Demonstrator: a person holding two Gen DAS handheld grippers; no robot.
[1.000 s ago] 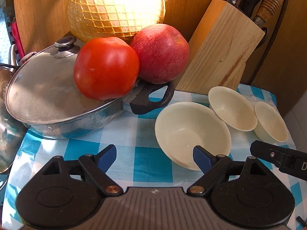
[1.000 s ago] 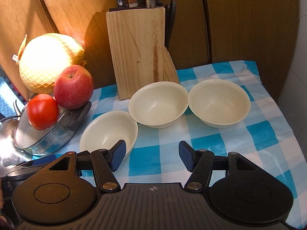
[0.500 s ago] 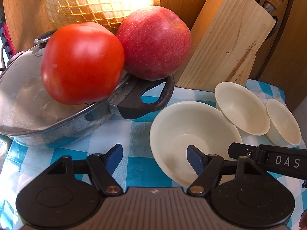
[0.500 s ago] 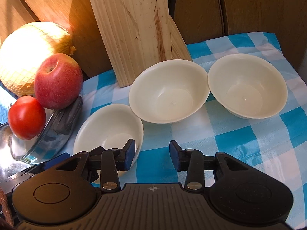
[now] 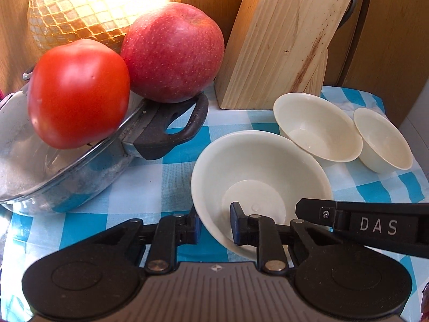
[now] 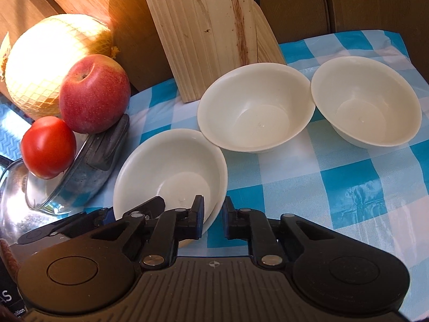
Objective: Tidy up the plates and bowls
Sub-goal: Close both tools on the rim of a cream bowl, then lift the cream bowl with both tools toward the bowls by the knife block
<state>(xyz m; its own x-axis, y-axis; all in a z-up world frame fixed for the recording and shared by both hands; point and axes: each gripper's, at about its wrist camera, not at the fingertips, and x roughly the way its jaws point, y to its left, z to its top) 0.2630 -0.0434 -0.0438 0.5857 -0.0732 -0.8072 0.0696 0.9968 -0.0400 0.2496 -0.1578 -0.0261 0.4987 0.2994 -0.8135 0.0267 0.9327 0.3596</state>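
Cream plastic-looking bowls, three of them, sat on a blue-and-white checked tablecloth (image 6: 348, 185) covering the table. The nearest bowl (image 6: 171, 166) was toward the table's front edge, next to a steel pan (image 5: 69, 187) with a glass lid and black handle at the left side. The middle bowl (image 6: 254, 107) was behind it, rims about touching, just in front of the wooden knife block (image 6: 203, 29) at the back edge. The far bowl (image 6: 367, 99) sat close beside the middle one toward the back right corner; whether their rims touched was unclear.

The left gripper (image 5: 213, 224) had its jaws just closing, and they clamped the nearest bowl's rim on its left side, one blue pad outside the wall and one inside. The right gripper (image 6: 213, 221) had likewise just been closing and pinched the same bowl's rim on the right side, inner pad in the bowl, outer pad over the cloth. Both tongs gripped that one bowl, opposite sides. Each gripper's black body showed in the other's view.

A tomato (image 5: 77, 94) rested on the pan lid. A red apple (image 5: 171, 53) sat on the pan handle, touching the tomato. A yellow netted melon (image 5: 99, 8) was behind them at the back left, against brown wooden panels (image 6: 362, 2).
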